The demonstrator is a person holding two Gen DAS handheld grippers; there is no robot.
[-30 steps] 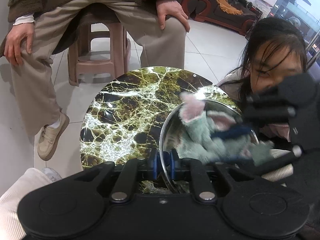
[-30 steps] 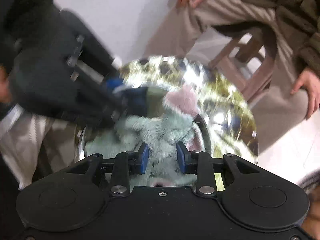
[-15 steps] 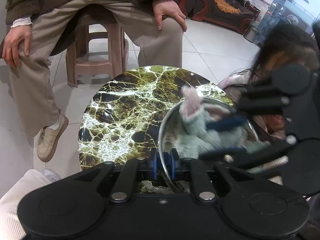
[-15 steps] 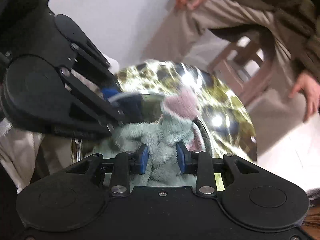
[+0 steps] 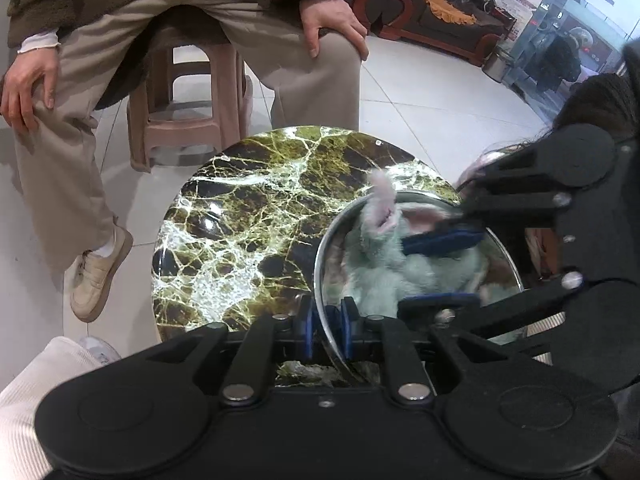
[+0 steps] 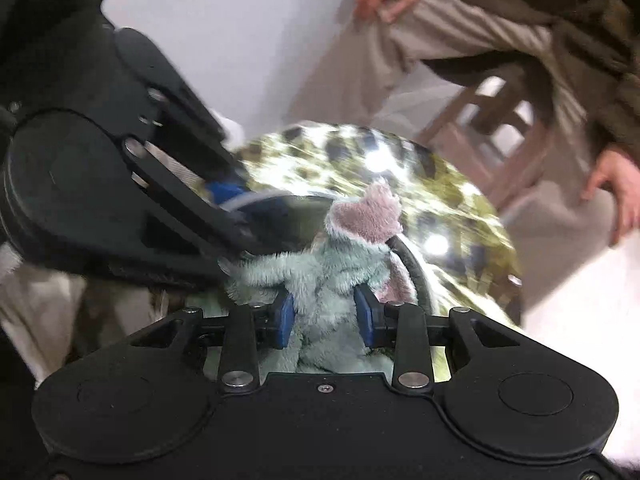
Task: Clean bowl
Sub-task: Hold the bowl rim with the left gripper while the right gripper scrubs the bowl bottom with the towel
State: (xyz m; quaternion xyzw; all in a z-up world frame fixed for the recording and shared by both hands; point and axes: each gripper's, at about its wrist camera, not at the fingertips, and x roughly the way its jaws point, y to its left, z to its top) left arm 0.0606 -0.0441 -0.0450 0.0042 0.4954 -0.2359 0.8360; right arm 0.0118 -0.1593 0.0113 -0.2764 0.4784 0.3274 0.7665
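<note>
Wiping step in hand, by judgement. Standing on the round marble counter, toward its right side: a steel bowl. Clamping the bowl's near rim: left gripper, blue pads nearly together with only the thin steel wall between them. Pinching a pale green plush toy with pink ears: right gripper, pads partly closed on the toy's body and pressing it down inside the bowl. Serving as the wiping cloth, apparently. Blurring heavily in the right wrist view, suggesting brisk motion. Not showing: any dirt, water or residue on the steel, so degree of cleaning not being judged.

Calling next for: holding the rim clamp firm against sliding on the polished marble, dragging the plush around the inner wall under steady pressure, avoiding tipping the bowl.

Sitting beyond the counter on a plastic stool: a person, hands on knees.
</note>
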